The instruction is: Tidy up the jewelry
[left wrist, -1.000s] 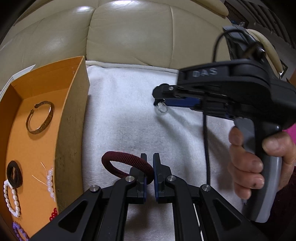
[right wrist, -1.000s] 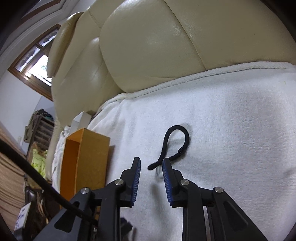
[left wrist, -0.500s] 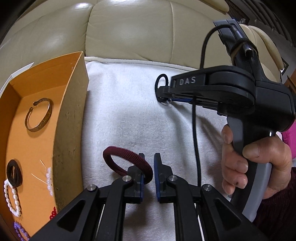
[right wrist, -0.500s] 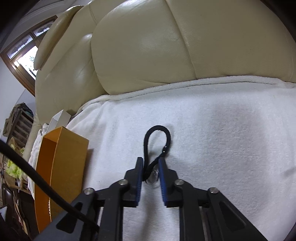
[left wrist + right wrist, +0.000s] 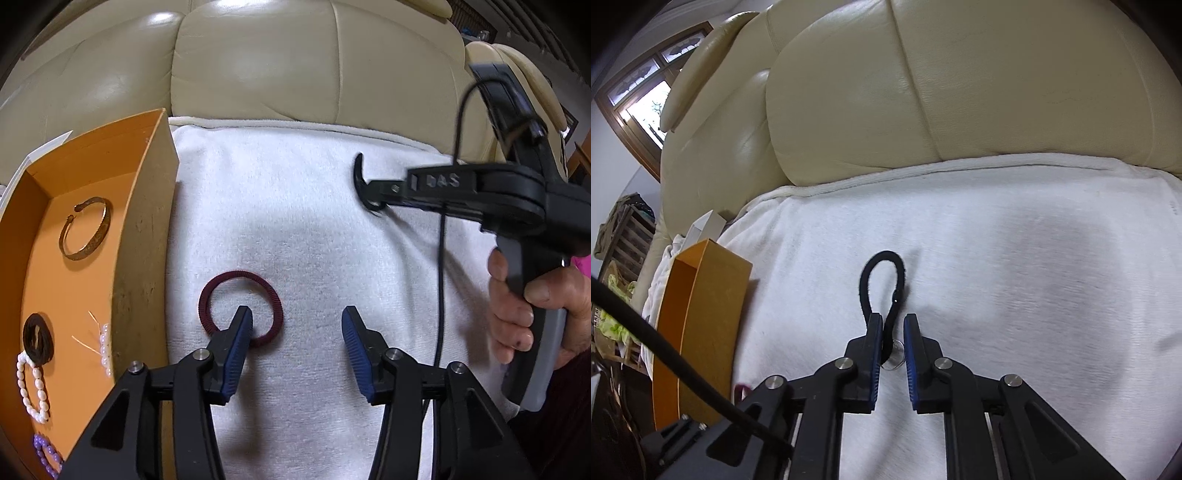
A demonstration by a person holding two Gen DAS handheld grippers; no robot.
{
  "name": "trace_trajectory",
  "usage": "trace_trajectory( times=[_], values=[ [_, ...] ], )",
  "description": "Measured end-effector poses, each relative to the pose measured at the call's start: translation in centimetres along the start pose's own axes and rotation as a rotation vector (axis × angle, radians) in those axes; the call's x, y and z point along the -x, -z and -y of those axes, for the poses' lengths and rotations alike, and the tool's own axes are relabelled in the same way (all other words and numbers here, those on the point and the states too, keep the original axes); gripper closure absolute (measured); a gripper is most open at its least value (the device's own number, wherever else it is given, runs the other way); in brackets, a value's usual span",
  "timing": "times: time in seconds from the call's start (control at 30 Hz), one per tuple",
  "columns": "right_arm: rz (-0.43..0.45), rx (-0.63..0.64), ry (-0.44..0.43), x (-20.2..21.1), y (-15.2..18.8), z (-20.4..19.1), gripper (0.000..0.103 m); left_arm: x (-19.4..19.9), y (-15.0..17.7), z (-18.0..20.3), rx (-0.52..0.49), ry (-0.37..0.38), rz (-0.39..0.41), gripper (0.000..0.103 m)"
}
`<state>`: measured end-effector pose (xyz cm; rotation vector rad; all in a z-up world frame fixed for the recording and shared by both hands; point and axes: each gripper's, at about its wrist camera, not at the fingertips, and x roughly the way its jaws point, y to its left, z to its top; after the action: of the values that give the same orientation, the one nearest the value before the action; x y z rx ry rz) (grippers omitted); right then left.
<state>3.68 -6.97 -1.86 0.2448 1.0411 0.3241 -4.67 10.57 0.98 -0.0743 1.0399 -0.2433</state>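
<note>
The white towel (image 5: pixel 295 229) covered the sofa seat, with your orange box (image 5: pixel 147 229) along its left edge. Your left tongs (image 5: pixel 297 332) were spread wide, one finger inside the maroon hair tie (image 5: pixel 275 299) lying beside the box. Farther right, your right tongs (image 5: pixel 890 345) stood slightly parted around the black cord loop (image 5: pixel 884 258)

The only legible marking is raised lettering on the side of the right gripper (image 5: pixel 373 194), reading "DAS" though the middle letter is blurred, at about 2 o'clock in the left wrist view. The right wrist view shows no text.
</note>
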Motion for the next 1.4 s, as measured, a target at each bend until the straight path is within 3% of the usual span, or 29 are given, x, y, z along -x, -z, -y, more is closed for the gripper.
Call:
trace_trajectory(
  times=[0.2,0.27,0.33,0.43,0.6,0.83,0.93,0.97,1.0,1.4],
  values=[
    [-0.002,0.001,0.022,2.1,0.8,1.9,0.09,-1.3,-0.2,0.2,0.008,-0.046,-0.005,0.052],
    [0.005,0.001,0.03,3.1,1.1,2.5,0.09,-1.5,-0.5,0.6,-0.002,-0.072,0.01,0.062],
    [0.012,-0.006,0.027,4.2,1.4,3.2,0.09,-1.8,-0.7,0.8,-0.005,-0.089,0.019,0.08],
    [0.028,-0.004,0.026,5.7,1.8,3.9,0.09,-2.1,-0.6,1.5,-0.031,-0.1,0.027,0.091],
    [0.027,-0.013,0.03,6.7,2.6,5.3,0.09,-2.4,-0.5,4.4,-0.095,-0.089,0.029,0.092],
    [0.021,-0.051,-0.032,7.4,2.8,6.5,0.088,-2.7,-0.4,7.2,-0.167,-0.141,0.04,0.092],
    [0.018,-0.047,-0.045,7.1,2.6,5.9,0.071,-2.4,-0.2,7.1,-0.169,-0.153,0.037,0.092],
    [0.017,-0.044,-0.046,7.1,2.5,5.8,0.059,-2.4,-0.3,6.9,-0.165,-0.154,0.036,0.092],
    [0.021,-0.04,-0.046,7.0,2.5,5.6,0.054,-2.2,-0.1,6.8,-0.163,-0.153,0.037,0.092],
    [-0.012,0.009,-0.022,3.7,2.5,3.3,0.055,-1.0,0.3,6.5,-0.165,-0.155,0.046,0.092]
  ],
)
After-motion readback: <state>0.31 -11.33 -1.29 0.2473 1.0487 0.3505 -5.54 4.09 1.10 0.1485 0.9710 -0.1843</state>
